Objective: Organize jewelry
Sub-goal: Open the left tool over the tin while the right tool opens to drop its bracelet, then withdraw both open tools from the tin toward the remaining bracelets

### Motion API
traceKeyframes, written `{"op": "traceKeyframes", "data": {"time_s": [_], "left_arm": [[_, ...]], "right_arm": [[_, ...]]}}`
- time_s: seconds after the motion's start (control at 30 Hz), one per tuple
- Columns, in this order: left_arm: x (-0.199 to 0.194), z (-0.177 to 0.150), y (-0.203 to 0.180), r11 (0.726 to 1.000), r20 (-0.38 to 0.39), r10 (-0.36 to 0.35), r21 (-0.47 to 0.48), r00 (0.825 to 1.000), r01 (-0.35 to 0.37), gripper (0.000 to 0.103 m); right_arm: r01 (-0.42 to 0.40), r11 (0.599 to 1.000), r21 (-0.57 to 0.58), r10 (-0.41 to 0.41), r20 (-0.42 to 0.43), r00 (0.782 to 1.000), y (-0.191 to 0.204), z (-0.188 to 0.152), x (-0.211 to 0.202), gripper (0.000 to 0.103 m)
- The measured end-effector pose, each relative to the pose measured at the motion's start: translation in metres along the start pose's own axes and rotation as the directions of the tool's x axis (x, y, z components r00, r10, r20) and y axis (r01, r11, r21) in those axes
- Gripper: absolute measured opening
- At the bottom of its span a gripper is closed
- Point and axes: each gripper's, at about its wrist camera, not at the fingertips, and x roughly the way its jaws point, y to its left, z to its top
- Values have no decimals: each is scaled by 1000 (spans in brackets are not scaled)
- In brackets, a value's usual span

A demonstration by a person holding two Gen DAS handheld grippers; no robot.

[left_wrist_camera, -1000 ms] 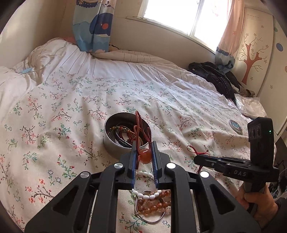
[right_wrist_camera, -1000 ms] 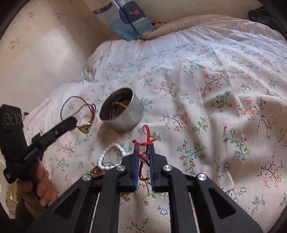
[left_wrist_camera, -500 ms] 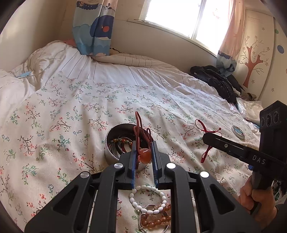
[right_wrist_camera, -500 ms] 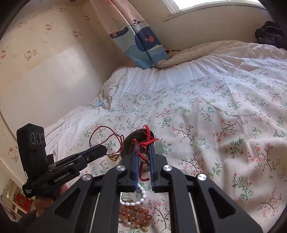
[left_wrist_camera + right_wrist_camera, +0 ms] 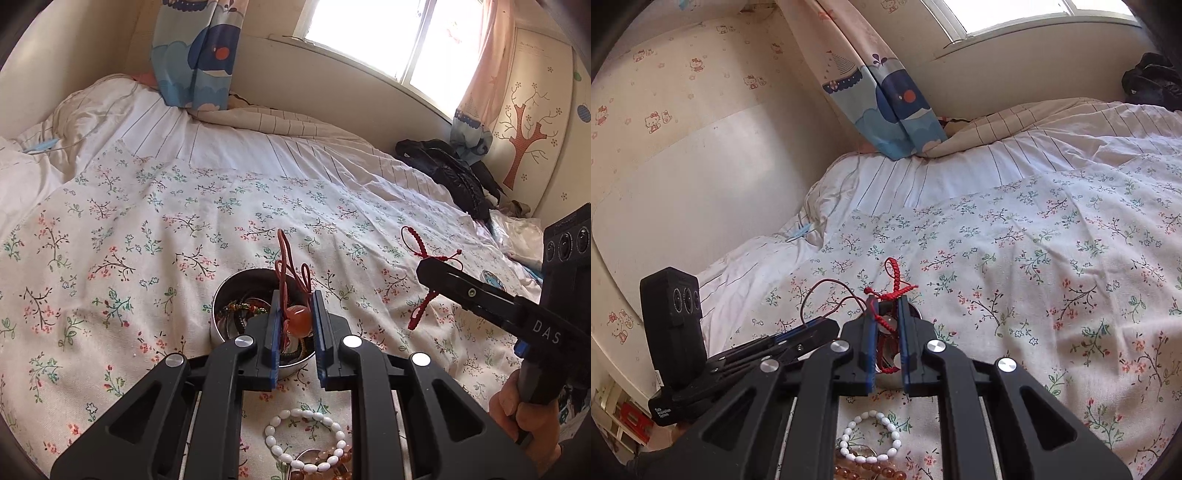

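Some jewelry already in tin; left tool clamped on pendant cord, right tool on red bracelet; bead bracelets left on bed.

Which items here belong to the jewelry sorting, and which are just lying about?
Job:
- round metal tin holding bracelets
- orange bead on brown cord, in left tongs
- red braided cord bracelet, in right tongs
- white bead bracelet
- amber bead bracelet

Lying about:
- black jacket
- whale-print curtain
- small round lid
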Motion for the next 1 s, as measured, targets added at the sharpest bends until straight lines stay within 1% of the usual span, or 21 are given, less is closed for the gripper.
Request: {"op": "traceKeyframes", "data": {"time_s": [0.2,0.27,0.3,0.33,0.37,0.4,0.47,0.53,0.6,0.67,0.7,0.77,0.83,0.93,1.0], "left_arm": [[27,1,3,1000,-52,10,-1,999,-10,14],[37,0,7,999,-74,45,-10,996,-46,16],[43,0,9,998,-95,57,-17,994,-59,24],[45,0,12,997,-104,71,-25,992,-74,35],[44,0,16,995,-97,92,-35,991,-96,41],[41,2,19,994,-87,98,-45,991,-103,49],[29,6,25,991,-47,112,-72,993,-115,53],[16,11,32,984,7,146,-106,989,-145,61],[5,14,42,970,47,197,-153,979,-188,69],[0,16,53,954,61,236,-203,970,-219,72],[-2,16,58,946,62,253,-225,965,-233,74],[-4,17,66,933,61,281,-252,958,-258,76],[-4,16,71,922,55,306,-267,951,-281,81],[-4,15,74,914,47,323,-275,945,-299,84],[-3,14,72,912,43,338,-261,940,-316,85]], "right_arm": [[-14,1000,2,14,-7,1000,0,4,15,11],[-19,1000,-2,19,-17,1000,1,5,22,11],[-21,1000,-5,21,-23,1000,1,5,26,11],[-23,1000,-8,23,-30,999,2,5,30,11],[-25,1000,-11,25,-36,999,4,5,34,11],[-27,1000,-15,26,-43,999,5,5,39,11],[-33,999,-22,31,-56,998,8,4,46,11],[-38,999,-32,35,-73,997,12,3,54,11],[-44,998,-41,40,-96,995,15,2,64,11],[-46,998,-52,39,-135,990,17,-1,75,12],[-37,997,-61,26,-160,987,18,-3,81,13],[-9,997,-78,-4,-172,985,19,-8,88,47],[2,997,-77,-15,-168,986,16,-8,86,48],[24,998,-61,-33,-137,990,9,-4,77,48],[49,998,-42,-54,-120,991,3,0,72,51]]}}
